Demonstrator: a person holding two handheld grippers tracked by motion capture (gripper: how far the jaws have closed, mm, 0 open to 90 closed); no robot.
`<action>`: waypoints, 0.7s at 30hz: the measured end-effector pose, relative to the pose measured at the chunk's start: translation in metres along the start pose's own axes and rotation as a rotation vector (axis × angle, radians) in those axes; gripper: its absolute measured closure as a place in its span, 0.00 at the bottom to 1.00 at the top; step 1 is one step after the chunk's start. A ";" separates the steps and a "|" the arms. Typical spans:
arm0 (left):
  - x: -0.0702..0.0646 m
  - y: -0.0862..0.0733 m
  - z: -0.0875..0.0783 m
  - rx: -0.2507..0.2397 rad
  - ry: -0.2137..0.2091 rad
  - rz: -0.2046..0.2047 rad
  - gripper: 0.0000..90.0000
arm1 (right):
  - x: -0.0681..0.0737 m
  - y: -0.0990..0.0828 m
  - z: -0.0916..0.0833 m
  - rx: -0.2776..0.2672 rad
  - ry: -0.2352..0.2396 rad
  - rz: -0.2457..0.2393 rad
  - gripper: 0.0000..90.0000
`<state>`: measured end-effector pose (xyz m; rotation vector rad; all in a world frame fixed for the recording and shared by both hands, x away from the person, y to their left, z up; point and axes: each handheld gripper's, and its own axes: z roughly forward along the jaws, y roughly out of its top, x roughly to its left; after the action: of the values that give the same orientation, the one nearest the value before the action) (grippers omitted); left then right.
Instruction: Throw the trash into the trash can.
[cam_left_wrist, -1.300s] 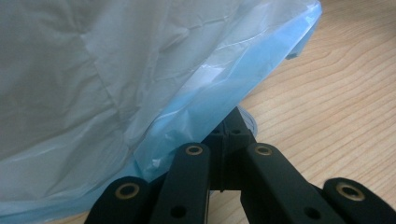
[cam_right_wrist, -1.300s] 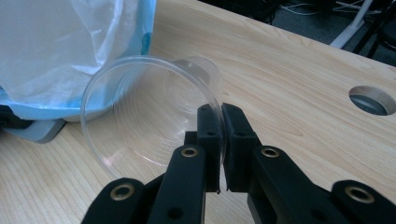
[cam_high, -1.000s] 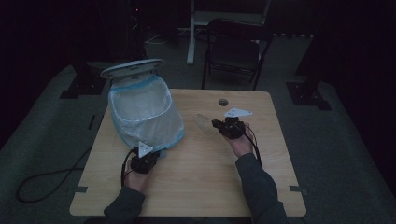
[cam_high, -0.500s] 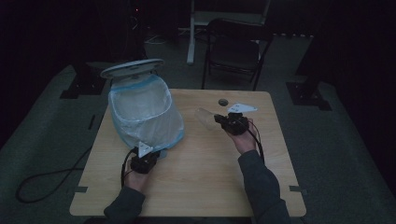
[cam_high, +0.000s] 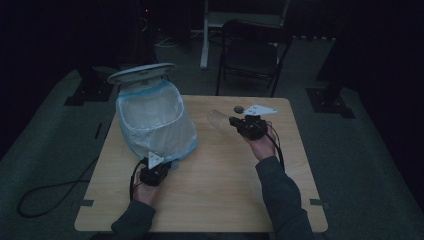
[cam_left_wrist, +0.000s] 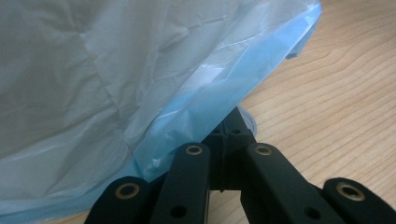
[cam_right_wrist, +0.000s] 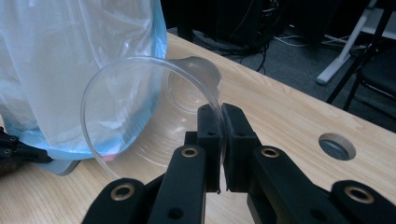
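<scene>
A bin lined with a white and blue plastic bag (cam_high: 152, 122) lies tilted on the left of the wooden table (cam_high: 220, 195), its mouth toward me and its grey lid (cam_high: 141, 73) swung open behind it. My left gripper (cam_high: 158, 168) is shut on the bag-covered near rim (cam_left_wrist: 187, 116); in the left gripper view its jaws (cam_left_wrist: 229, 133) meet under the blue plastic. My right gripper (cam_high: 236, 122) (cam_right_wrist: 219, 119) is shut on the rim of a clear plastic cup (cam_high: 219, 120) (cam_right_wrist: 154, 107). It holds the cup on its side above the table, to the right of the bin.
A round cable hole (cam_high: 239, 109) (cam_right_wrist: 336, 145) sits in the table near the far edge. A dark folding chair (cam_high: 250, 50) stands behind the table. A cable (cam_high: 45, 195) trails on the floor at the left.
My right gripper has carried the cup a little farther from me, toward the table's far edge. The left gripper and the bin have stayed put.
</scene>
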<state>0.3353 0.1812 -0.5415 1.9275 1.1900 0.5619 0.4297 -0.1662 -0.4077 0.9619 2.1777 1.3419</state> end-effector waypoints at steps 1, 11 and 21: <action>0.000 0.000 0.000 0.000 0.000 -0.001 1.00 | 0.000 0.001 0.000 -0.003 -0.001 -0.004 0.97; 0.000 0.000 0.000 -0.001 0.001 0.000 1.00 | 0.004 0.015 -0.005 -0.016 0.004 -0.020 0.97; 0.000 0.000 0.000 -0.002 -0.003 -0.008 1.00 | 0.007 0.031 -0.013 -0.044 0.021 -0.034 0.97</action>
<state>0.3354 0.1813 -0.5415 1.9201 1.1944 0.5549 0.4270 -0.1593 -0.3739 0.8944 2.1607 1.3851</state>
